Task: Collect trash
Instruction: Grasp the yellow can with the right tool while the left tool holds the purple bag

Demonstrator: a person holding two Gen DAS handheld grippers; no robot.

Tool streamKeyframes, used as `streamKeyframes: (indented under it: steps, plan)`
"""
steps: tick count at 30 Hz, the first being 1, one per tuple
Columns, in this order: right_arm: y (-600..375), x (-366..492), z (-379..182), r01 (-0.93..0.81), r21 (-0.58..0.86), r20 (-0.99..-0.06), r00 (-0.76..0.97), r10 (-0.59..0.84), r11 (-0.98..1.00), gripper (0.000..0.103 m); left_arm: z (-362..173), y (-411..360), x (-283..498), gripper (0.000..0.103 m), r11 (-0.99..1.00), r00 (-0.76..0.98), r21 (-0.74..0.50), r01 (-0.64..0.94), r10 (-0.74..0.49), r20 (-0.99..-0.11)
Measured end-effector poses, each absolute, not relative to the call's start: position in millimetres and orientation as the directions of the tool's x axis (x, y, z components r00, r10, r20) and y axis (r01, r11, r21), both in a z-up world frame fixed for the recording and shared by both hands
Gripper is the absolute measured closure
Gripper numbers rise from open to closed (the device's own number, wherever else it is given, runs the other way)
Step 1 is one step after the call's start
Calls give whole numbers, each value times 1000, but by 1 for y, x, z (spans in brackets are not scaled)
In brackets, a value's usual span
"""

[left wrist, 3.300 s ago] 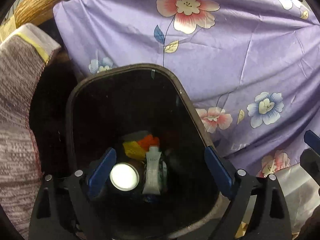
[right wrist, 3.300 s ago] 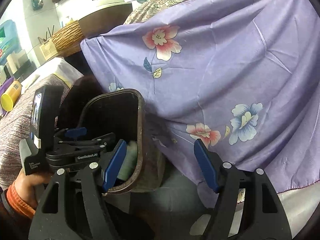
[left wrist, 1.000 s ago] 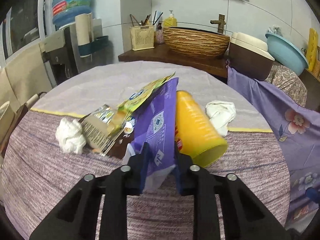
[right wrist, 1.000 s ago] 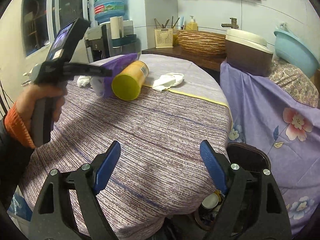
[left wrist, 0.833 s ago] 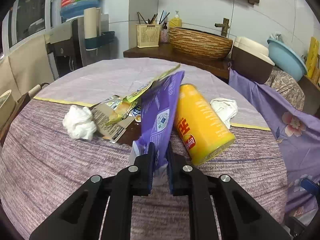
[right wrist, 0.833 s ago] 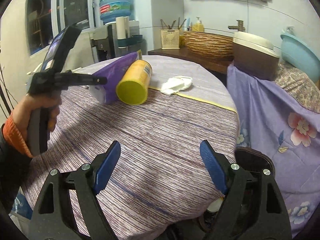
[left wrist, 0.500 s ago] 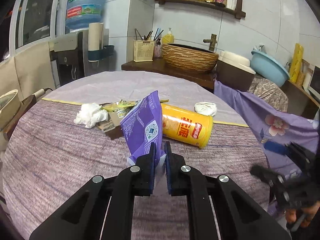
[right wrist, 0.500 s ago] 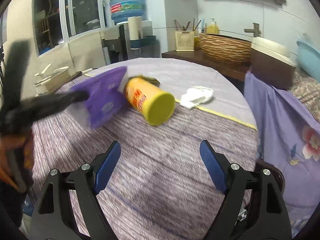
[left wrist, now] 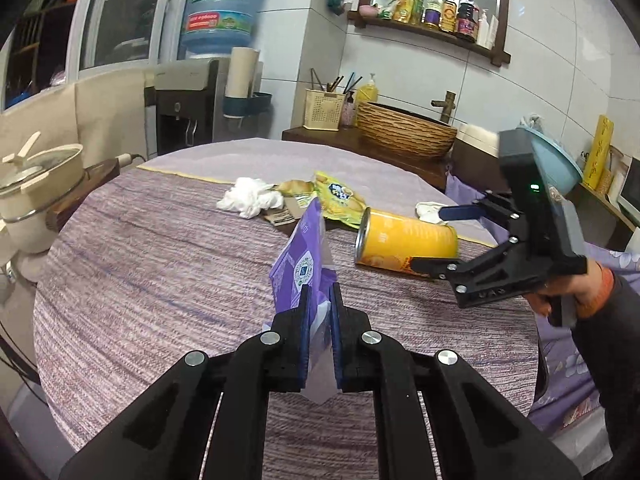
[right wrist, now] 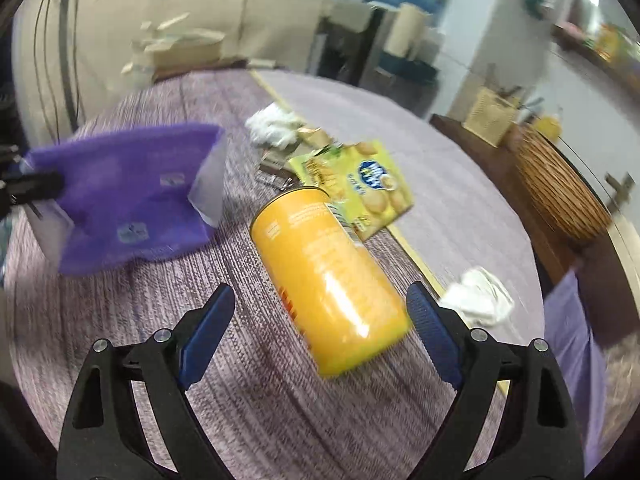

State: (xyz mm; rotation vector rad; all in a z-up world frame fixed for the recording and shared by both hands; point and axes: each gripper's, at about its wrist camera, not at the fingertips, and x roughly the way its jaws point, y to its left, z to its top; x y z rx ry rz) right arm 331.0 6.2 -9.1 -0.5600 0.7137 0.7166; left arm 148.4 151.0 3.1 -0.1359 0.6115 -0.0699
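Observation:
My left gripper (left wrist: 319, 312) is shut on a purple snack bag (left wrist: 303, 258) and holds it above the round table; the bag also shows in the right wrist view (right wrist: 132, 196). My right gripper (right wrist: 320, 312) is open, its jaws on either side of a yellow chip can (right wrist: 328, 276) that lies on its side. In the left wrist view the right gripper (left wrist: 428, 236) reaches around the can (left wrist: 404, 242) from the right. A yellow-green biscuit wrapper (right wrist: 360, 184), a crumpled white tissue (left wrist: 250, 200) and another white tissue (right wrist: 478, 298) lie on the table.
The table has a striped purple cloth (left wrist: 160, 264). A cream pot (left wrist: 32, 196) stands off its left edge. A counter behind holds a woven basin (left wrist: 404, 134) and a utensil holder (left wrist: 324, 110). A water dispenser (left wrist: 192, 96) stands at the back left.
The left gripper has lifted the purple bag off the pile and drawn it back. The right gripper has moved in from the table's edge to bracket the yellow can.

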Motion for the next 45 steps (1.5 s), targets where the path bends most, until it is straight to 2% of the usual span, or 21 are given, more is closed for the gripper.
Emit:
streamKeyframes:
  steps: [7, 11, 12, 13, 20, 31, 40, 45]
  plan:
    - [49, 358, -36, -822, -294, -842, 464, 274, 488, 16, -8, 165, 143, 93, 983, 808, -182, 9, -114, -577]
    - [63, 354, -48, -828, -356, -845, 483, 228, 434, 17, -11, 167, 139, 93, 982, 808, -188, 10, -119, -578]
    - [65, 353, -47, -830, -355, -844, 482, 234, 430, 21, -12, 167, 139, 93, 982, 807, -190, 9, -119, -578]
    - [66, 351, -47, -838, -342, -850, 469, 239, 425, 30, -12, 167, 139, 93, 981, 807, -194, 9, -121, -578]
    - [57, 327, -42, -776, -395, -799, 554, 232, 492, 35, -12, 162, 136, 93, 978, 808, -207, 20, -138, -573]
    - [-12, 277, -5, -646, -229, -686, 637, 350, 728, 36, 3, 127, 126, 93, 976, 823, -198, 86, -182, -538]
    - [-82, 241, 18, -514, -74, -584, 717, 381, 855, 37, 15, 77, 123, 93, 965, 821, -191, 180, -254, -511]
    - [-123, 218, 22, -425, -29, -537, 770, 345, 905, 37, 25, 40, 123, 93, 948, 812, -182, 259, -316, -490]
